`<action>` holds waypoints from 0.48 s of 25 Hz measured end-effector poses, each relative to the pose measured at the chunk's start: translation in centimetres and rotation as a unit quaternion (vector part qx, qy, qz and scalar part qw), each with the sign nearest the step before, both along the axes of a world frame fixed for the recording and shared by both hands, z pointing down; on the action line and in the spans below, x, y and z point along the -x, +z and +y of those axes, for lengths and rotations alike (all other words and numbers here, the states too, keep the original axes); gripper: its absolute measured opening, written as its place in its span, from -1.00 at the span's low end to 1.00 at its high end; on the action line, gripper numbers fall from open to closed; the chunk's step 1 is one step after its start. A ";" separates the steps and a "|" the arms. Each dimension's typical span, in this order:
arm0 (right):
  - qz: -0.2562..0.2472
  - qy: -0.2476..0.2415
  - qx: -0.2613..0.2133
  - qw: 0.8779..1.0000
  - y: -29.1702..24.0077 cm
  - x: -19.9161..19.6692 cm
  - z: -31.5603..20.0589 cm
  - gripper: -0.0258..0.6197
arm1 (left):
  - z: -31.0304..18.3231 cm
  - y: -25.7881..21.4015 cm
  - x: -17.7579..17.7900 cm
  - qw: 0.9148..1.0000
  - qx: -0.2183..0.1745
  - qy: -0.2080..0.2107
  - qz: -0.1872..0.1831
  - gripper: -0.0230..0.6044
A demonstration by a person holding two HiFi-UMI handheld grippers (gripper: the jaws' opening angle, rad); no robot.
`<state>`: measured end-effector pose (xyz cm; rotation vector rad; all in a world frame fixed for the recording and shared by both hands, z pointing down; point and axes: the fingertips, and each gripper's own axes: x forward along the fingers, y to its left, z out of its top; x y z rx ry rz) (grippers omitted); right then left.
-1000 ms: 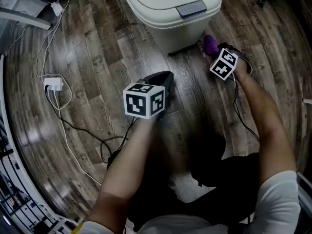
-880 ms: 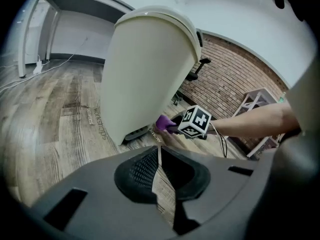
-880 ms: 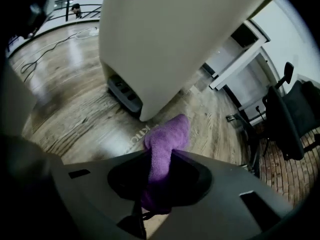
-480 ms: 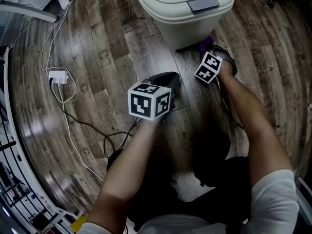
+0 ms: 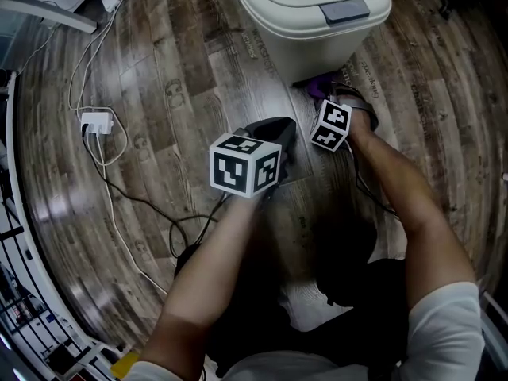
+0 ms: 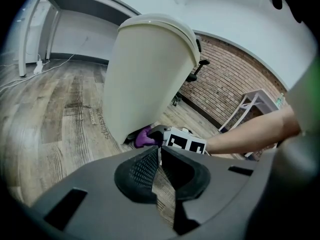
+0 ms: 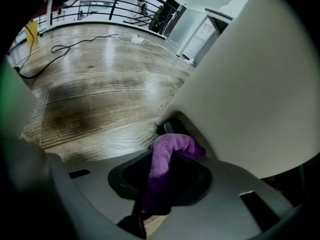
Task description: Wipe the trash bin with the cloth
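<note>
Clamping a purple cloth (image 7: pixel 167 156) between its jaws, the right hand-held gripper (image 7: pixel 162 179) holds the cloth's bunched end at the foot of the cream trash bin (image 5: pixel 305 22), where the bin's pale wall meets its dark base, just above the wooden floor (image 5: pixel 175 70). The cloth appears to touch the bin there, and the rest of it hangs down between the jaws. From the head view the cloth shows only as a small purple patch tucked under the bin's front edge, with the right gripper's marker cube (image 5: pixel 332 125) just behind it. The bin stands upright on the floor with its lid down, and a grey tab (image 5: pixel 345 10) sits at the front of the lid. The left hand-held gripper (image 5: pixel 270 133) is low over the floor, near the right one and a little further from the bin. Its jaws are drawn together with nothing between them, and they point toward the bin's base. In the left gripper view the bin rises just ahead, with a brick wall (image 6: pixel 225 89) well behind it. To the left on the floor lie a white power adapter (image 5: pixel 95 121) and loose cables (image 5: pixel 119 193), well apart from the bin.
</note>
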<state>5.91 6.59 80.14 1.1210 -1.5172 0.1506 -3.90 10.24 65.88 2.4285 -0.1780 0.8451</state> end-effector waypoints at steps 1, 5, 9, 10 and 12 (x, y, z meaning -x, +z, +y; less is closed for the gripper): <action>-0.002 -0.007 0.000 1.000 -0.1 0.7 0.0 -0.62 | 0.1 -0.1 0.0 1.000 0.001 0.002 0.001 -0.92; -0.012 -0.036 -0.003 0.999 -0.3 3.2 -0.4 -0.62 | 0.4 -0.3 0.1 1.000 0.002 0.006 0.004 -0.92; -0.020 -0.057 -0.004 0.998 -0.5 5.0 -0.6 -0.62 | 0.1 -0.6 0.6 1.000 0.002 -0.002 0.007 -0.92; -0.023 -0.060 -0.005 0.998 -0.5 5.4 -0.6 -0.62 | 0.0 -0.7 0.7 1.000 0.002 -0.003 0.007 -0.92; -0.031 -0.066 -0.007 0.997 -0.8 6.2 -0.7 -0.62 | -0.1 -0.9 0.9 1.000 0.001 -0.005 0.008 -0.92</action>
